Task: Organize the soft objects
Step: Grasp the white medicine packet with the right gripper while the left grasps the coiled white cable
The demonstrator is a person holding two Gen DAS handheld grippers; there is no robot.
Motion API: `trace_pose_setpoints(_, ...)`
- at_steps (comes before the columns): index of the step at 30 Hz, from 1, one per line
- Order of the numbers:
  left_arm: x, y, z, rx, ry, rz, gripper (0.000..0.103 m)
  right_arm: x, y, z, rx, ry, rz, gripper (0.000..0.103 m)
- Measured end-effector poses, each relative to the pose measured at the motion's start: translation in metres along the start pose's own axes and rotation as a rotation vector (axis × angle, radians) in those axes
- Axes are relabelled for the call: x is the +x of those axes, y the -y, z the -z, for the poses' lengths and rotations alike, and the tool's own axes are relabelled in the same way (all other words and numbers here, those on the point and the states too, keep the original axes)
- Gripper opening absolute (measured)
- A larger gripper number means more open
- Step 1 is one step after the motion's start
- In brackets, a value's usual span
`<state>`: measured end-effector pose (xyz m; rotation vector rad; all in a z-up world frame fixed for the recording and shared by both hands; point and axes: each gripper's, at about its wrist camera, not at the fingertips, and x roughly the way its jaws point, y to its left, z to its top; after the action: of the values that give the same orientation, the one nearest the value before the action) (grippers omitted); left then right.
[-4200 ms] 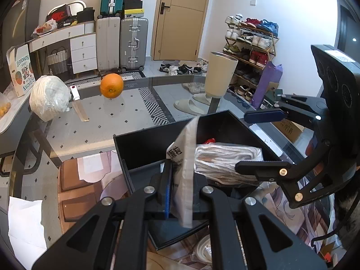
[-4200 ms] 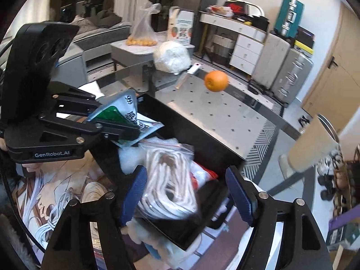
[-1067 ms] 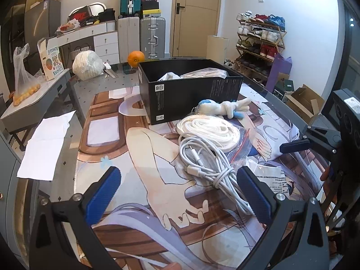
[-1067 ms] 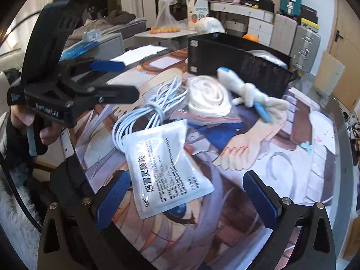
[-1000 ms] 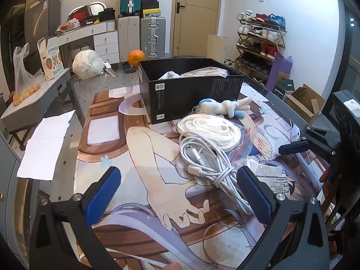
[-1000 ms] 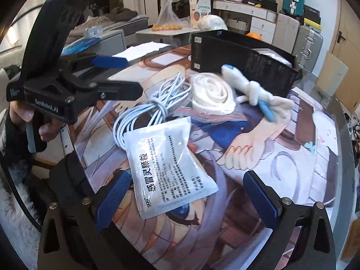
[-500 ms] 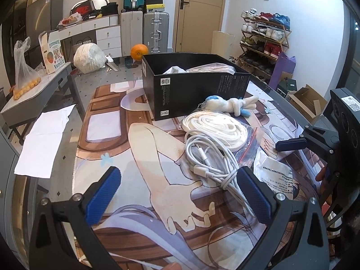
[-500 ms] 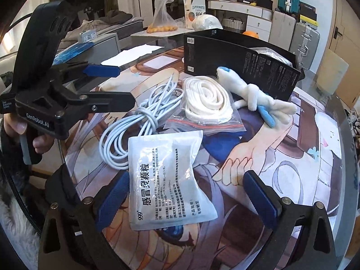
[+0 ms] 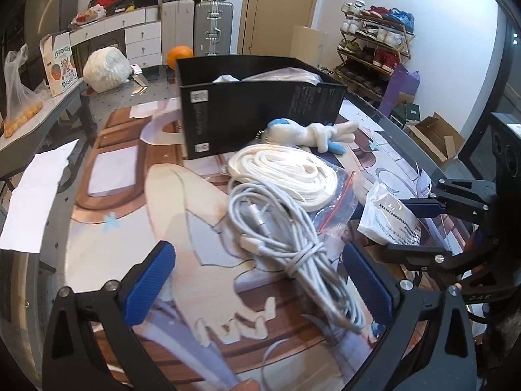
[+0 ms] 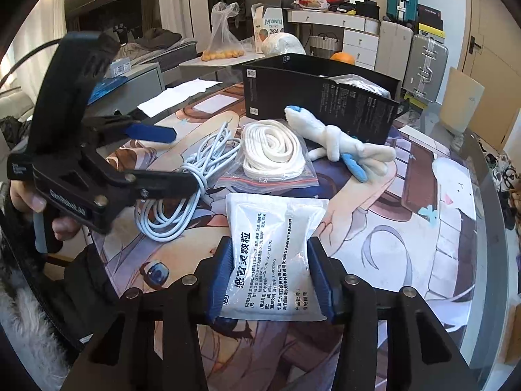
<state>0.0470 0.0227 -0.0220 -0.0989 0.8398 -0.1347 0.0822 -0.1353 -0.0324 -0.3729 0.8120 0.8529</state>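
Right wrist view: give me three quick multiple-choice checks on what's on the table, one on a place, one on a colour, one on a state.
1. Where does the plush toy lie?
A. inside the black box
B. on the mat in front of the black box
C. on the shoe rack

2. What colour are the pads of the right tongs?
A. blue
B. red
C. yellow

3. How do the right tongs stand with the white packet?
A. wide open, away from it
B. closed on its two sides
C. closed on the grey cable

Answers:
1 B: the toy rests on the printed mat just before the box wall.
2 A: both pads beside the packet are blue.
3 B: the pads press the packet from both sides, having just been closing; the cable bundle lies apart.
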Motion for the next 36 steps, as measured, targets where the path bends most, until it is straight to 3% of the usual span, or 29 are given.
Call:
trace_pose_setpoints(4, 0.011, 0.007, -0.002, 0.006, -0.034, -0.003, 0.103, -0.006, 0.004, 0.0, 0.016, 0.014, 0.016, 0.046)
trace_pose_setpoints(7, 0.014, 0.01, -0.001, 0.035, -0.048, -0.053, 0.103, -0.01, 0.007, -0.001, 0.023, 0.025, 0.024, 0.046)
trace_pose_setpoints(14, 0.003, -0.016, 0.005, 0.008, -0.061, -0.095, 0.103, -0.017, 0.013, -0.008, 0.028, 0.055, 0.039, 0.046)
trace_pose_setpoints(21, 0.012, -0.009, 0.0, 0.047, -0.08, -0.124, 0.101, -0.021, 0.017, -0.014, 0.041, 0.078, 0.052, 0.046)
trace_pose_setpoints(23, 0.012, -0.008, 0.0, 0.05, -0.075, -0.112, 0.091, -0.021, 0.016, -0.015, 0.038, 0.082, 0.055, 0.046)
trace_pose_setpoints(28, 0.001, -0.005, 0.002, 0.087, -0.022, -0.079, 0.028, -0.023, 0.016, -0.018, 0.034, 0.095, 0.056, 0.046)
trace_pose_setpoints(36, -0.012, -0.016, -0.001, 0.025, 0.037, -0.049, 0.028, -0.024, 0.013, -0.026, 0.026, 0.128, 0.054, 0.046)
